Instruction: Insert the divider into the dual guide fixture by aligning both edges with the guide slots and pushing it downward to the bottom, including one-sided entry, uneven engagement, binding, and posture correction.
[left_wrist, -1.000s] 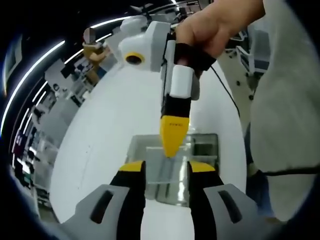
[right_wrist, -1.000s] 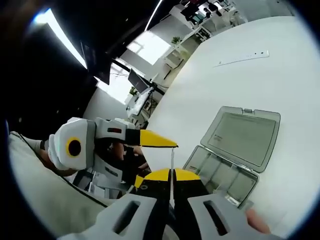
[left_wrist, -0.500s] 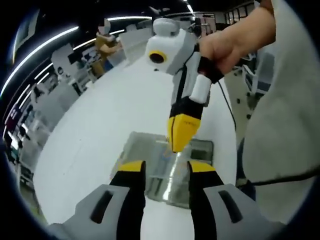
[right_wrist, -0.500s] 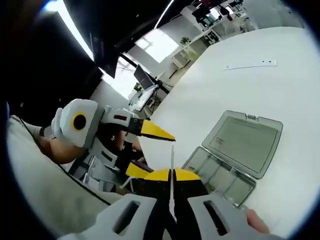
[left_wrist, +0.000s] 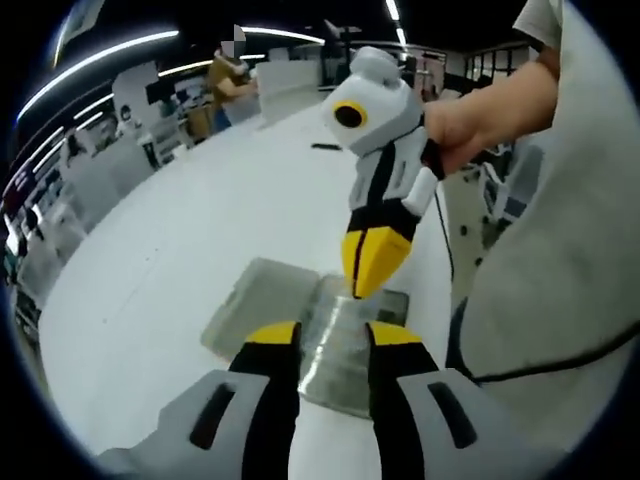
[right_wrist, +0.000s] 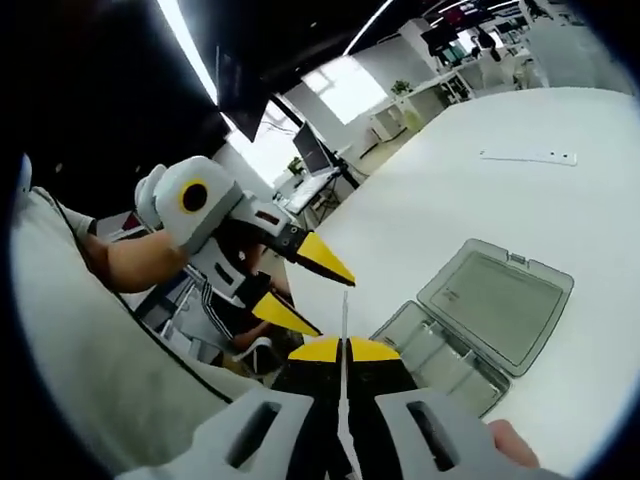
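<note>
Right gripper (right_wrist: 343, 352) had its jaws clamped on the thin clear divider (right_wrist: 344, 318), carried closer above the open compartment box (right_wrist: 470, 330) on the table (left_wrist: 170, 250), left gripper (left_wrist: 335, 345) gaping empty, insertion unstarted.

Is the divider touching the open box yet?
Apart. The right gripper view shows the divider clamped in the right gripper, beside the box, not in it.

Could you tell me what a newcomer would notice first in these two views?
In the right gripper view, the right tool is shut on a thin clear divider standing on edge. Beside it, the left tool gapes open. On the white table lies a clear compartment box with its lid flipped open.
</note>
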